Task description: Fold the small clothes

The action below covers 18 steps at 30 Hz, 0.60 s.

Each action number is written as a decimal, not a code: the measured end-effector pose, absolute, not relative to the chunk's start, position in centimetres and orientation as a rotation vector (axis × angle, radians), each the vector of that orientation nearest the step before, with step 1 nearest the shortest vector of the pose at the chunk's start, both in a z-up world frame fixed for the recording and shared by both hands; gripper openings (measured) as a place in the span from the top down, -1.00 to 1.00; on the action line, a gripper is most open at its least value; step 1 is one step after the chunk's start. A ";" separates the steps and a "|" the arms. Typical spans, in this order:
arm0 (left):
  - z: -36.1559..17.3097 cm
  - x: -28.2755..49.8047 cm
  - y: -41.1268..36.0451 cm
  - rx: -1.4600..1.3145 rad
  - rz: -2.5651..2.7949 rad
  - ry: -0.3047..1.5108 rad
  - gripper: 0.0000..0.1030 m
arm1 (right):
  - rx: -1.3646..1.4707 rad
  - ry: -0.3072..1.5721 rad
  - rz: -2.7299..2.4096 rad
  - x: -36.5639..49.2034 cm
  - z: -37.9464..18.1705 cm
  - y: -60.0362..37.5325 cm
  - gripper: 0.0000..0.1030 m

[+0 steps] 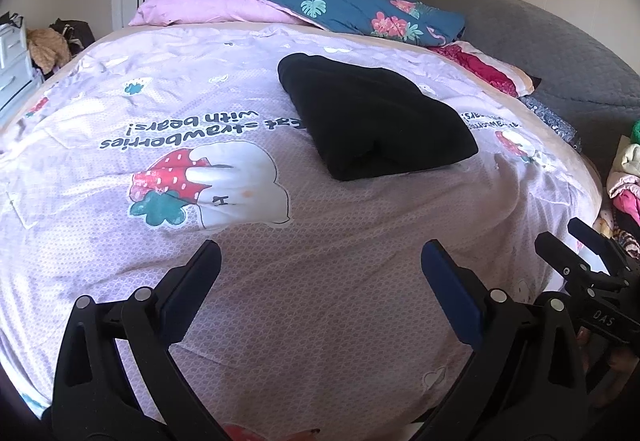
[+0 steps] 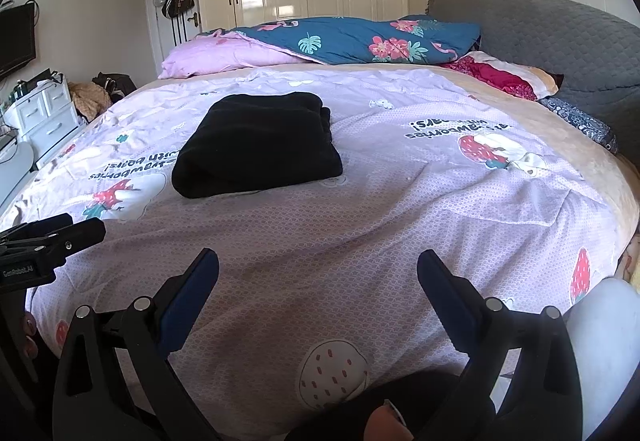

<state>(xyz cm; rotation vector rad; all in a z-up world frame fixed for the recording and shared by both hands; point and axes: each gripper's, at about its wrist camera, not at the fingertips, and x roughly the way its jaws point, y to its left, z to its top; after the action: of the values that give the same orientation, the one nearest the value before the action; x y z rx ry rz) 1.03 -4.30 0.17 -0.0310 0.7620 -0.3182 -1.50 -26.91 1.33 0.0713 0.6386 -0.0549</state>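
A black garment (image 1: 372, 117) lies folded into a thick rectangle on the lilac strawberry-print bedspread (image 1: 312, 261); it also shows in the right wrist view (image 2: 260, 143). My left gripper (image 1: 320, 261) is open and empty, held over the near part of the bed, well short of the garment. My right gripper (image 2: 318, 269) is open and empty too, over the near bedspread (image 2: 400, 201). The right gripper shows at the right edge of the left wrist view (image 1: 580, 245), and the left gripper at the left edge of the right wrist view (image 2: 52, 237).
A blue floral duvet (image 2: 352, 39) and pink pillow (image 2: 224, 55) lie at the far side. A grey headboard (image 2: 560, 45) stands at right. A pile of clothes (image 1: 626, 177) sits off the bed's right edge. White drawers (image 2: 48, 113) stand at left.
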 end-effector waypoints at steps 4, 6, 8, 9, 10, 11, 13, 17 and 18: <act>0.1 1.1 -4.2 -0.032 -0.315 0.764 -0.82 | 0.071 0.639 -0.056 -1.5 1.3 -26.9 -0.92; 0.1 1.1 -4.2 -0.032 -0.314 0.765 -0.82 | 0.071 0.639 -0.056 -1.5 1.3 -26.9 -0.92; 0.1 1.1 -4.2 -0.033 -0.313 0.764 -0.82 | 0.071 0.640 -0.058 -1.5 1.3 -26.9 -0.92; 0.1 1.1 -4.2 -0.033 -0.314 0.765 -0.82 | 0.071 0.640 -0.058 -1.5 1.3 -27.0 -0.92; 0.1 1.1 -4.2 -0.032 -0.314 0.765 -0.82 | 0.071 0.640 -0.058 -1.6 1.2 -27.0 -0.92; 0.1 1.1 -4.1 -0.032 -0.313 0.766 -0.82 | 0.071 0.640 -0.059 -1.5 1.3 -27.0 -0.92; 0.1 1.1 -4.1 -0.033 -0.313 0.768 -0.82 | 0.071 0.640 -0.057 -1.5 1.3 -27.0 -0.92; 0.1 1.1 -4.1 -0.031 -0.312 0.765 -0.82 | 0.069 0.641 -0.059 -1.5 1.3 -27.1 -0.92; 0.1 1.1 -4.1 -0.031 -0.312 0.765 -0.82 | 0.069 0.641 -0.062 -1.5 1.3 -27.0 -0.92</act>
<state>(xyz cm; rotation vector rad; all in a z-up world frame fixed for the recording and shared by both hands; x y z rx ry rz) 1.09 -4.09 0.12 -0.0306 0.7649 -0.3116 -1.55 -27.05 1.27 0.0686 0.6414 -0.0616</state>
